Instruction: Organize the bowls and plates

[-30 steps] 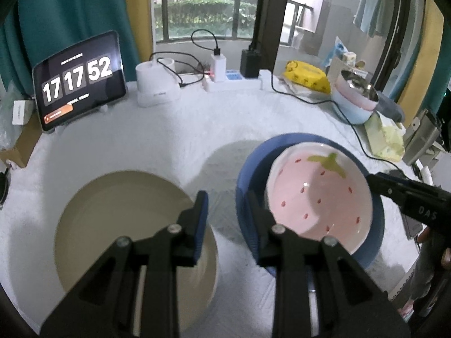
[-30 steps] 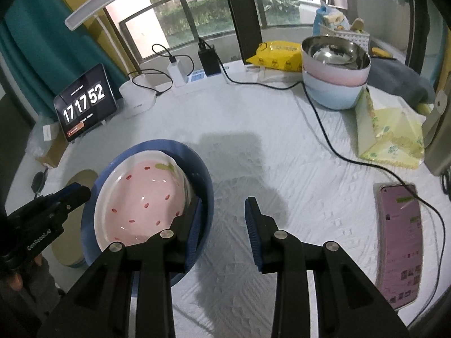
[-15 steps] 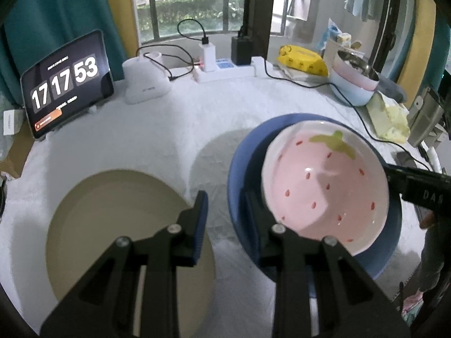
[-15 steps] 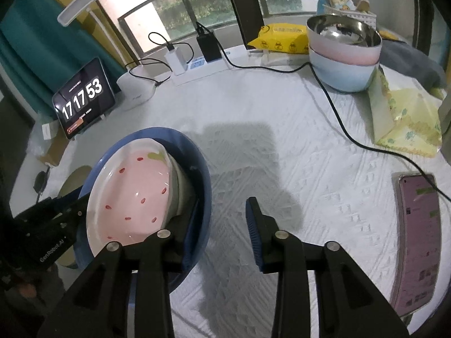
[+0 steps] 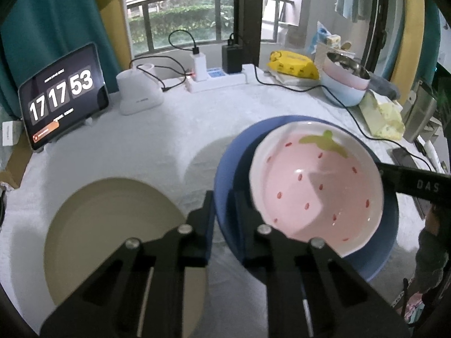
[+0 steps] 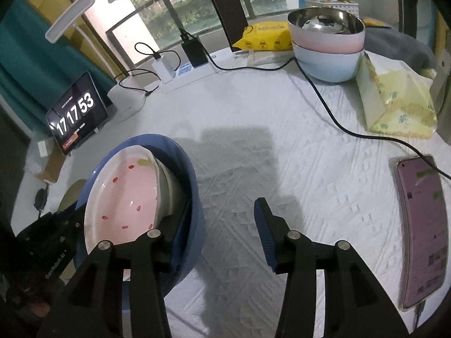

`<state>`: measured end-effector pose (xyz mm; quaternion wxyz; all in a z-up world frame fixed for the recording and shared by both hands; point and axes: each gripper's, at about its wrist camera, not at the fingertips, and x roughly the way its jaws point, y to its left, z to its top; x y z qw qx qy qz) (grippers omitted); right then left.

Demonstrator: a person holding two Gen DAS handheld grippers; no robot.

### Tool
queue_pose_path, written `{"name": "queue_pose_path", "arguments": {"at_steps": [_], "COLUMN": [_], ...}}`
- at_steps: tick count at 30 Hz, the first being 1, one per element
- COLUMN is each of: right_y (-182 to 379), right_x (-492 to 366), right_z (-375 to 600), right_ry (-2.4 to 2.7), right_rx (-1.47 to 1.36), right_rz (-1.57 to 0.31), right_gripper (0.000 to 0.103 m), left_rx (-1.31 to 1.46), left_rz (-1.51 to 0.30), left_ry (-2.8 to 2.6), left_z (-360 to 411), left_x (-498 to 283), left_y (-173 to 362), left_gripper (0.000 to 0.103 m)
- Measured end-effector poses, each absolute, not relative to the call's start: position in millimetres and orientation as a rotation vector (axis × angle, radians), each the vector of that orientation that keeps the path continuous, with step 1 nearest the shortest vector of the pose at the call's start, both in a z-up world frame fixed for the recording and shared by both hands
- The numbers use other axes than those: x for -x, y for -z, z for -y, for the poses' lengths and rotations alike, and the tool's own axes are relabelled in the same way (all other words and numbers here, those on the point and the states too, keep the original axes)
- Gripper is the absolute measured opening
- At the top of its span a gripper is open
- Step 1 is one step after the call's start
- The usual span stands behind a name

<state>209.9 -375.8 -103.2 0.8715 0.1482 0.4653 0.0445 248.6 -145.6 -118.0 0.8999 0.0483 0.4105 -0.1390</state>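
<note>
A blue plate [image 5: 234, 169] carries a pink strawberry bowl [image 5: 315, 186] and hangs tilted above the white cloth, casting a shadow beneath it. My left gripper [image 5: 224, 211] is shut on the plate's left rim. In the right wrist view the blue plate [image 6: 194, 197] and the strawberry bowl [image 6: 124, 194] lean to the left. My right gripper [image 6: 222, 211] has its jaws opening: the left pad still lies inside the plate's right rim and the other pad stands well clear. A beige plate [image 5: 112, 239] lies flat on the cloth, left of the blue one.
Stacked bowls [image 6: 327, 45] with a steel one on top stand at the back right, a tissue pack [image 6: 394, 104] beside them. A phone [image 6: 420, 225] on a black cable lies at the right. A tablet clock [image 5: 64, 95], a white device and a power strip line the back.
The left jaws have closed onto the blue plate's rim. The right jaws have spread, and their outer pad has come away from the plate. The plate and bowl now tilt more.
</note>
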Motion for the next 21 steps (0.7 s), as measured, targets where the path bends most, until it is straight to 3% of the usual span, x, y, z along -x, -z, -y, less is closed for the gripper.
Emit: {"name": "queue_pose_path", "arguments": {"at_steps": [4, 10, 21], "right_y": [102.8, 98.1, 94.8], "right_x": [-208.8, -207.3, -203.8], "right_z": [373.4, 359.3, 354.9], "right_ry": [-0.12, -0.142, -0.122], "right_rx": [-0.328, -0.296, -0.275], "right_rz": [-0.959, -0.928, -0.911], "right_gripper": [0.036, 0.01, 0.009], "left_rx": [-0.083, -0.066, -0.041], "left_rz": [-0.848, -0.834, -0.841], "left_ry": [0.293, 0.297, 0.301], "left_z": [144.3, 143.0, 141.3], "left_x": [-249.0, -246.9, -245.9], "left_y": [117.9, 118.0, 114.0], "left_gripper": [0.012, 0.012, 0.01]}}
